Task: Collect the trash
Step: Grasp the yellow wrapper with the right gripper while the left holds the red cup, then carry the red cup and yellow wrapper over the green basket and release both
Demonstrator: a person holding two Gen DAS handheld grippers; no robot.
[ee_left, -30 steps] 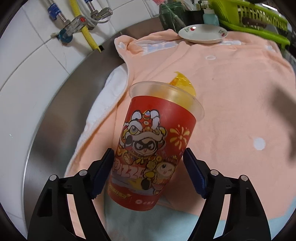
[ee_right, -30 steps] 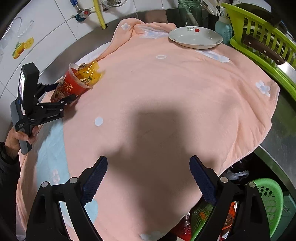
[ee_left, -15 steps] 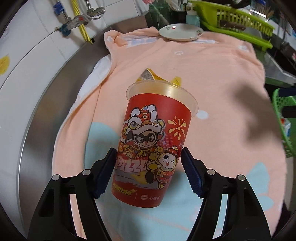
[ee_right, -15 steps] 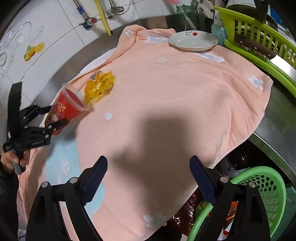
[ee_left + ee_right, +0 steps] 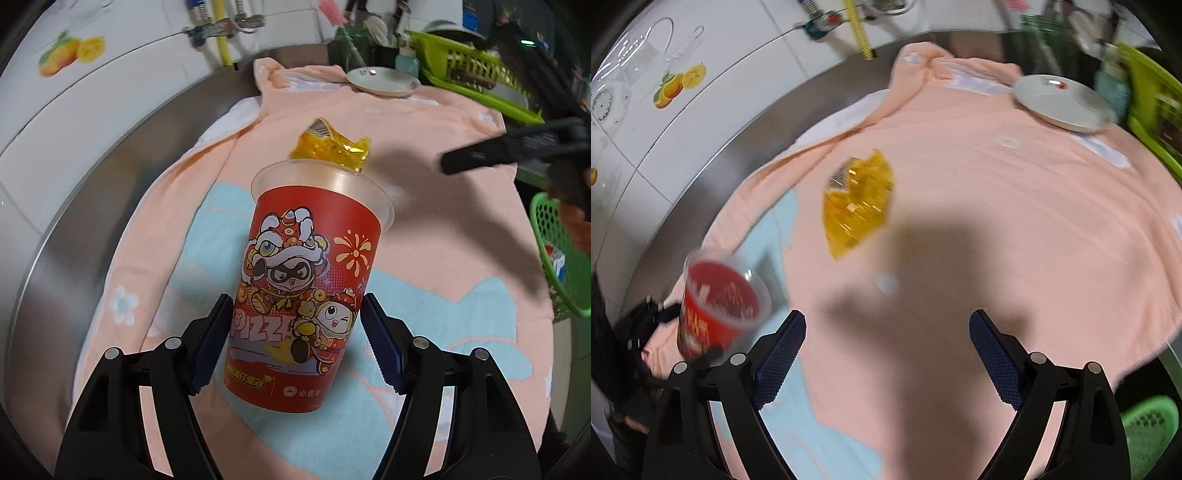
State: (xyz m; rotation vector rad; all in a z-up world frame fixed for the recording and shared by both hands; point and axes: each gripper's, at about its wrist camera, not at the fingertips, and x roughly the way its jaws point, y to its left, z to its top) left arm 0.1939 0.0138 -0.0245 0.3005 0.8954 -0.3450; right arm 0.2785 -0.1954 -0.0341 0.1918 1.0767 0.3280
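Left gripper point(image 5: 297, 347): both blue pads pinch the lower half of the red cup point(image 5: 303, 291), one at 9 o'clock, one at 3. Cup upright, slightly tilted, rim clear plastic, cartoon print facing the camera. It looks lifted off the peach towel point(image 5: 424, 240), but contact with the cloth can't be confirmed.

Yellow wrapper point(image 5: 330, 147) sits at 12 o'clock just beyond the cup rim in the left wrist view, lying flat on the towel, apart from the cup. In the right wrist view the wrapper point(image 5: 858, 203) is at 11 o'clock, cup point(image 5: 718, 306) at 9 o'clock, blurred.

Right gripper point(image 5: 888, 360): tongs spread wide, nothing between them, hanging over the towel.

White plate point(image 5: 1062, 105) at 1 o'clock on the towel's far edge. Green basket point(image 5: 1148, 432) at 4 o'clock, below the counter edge.
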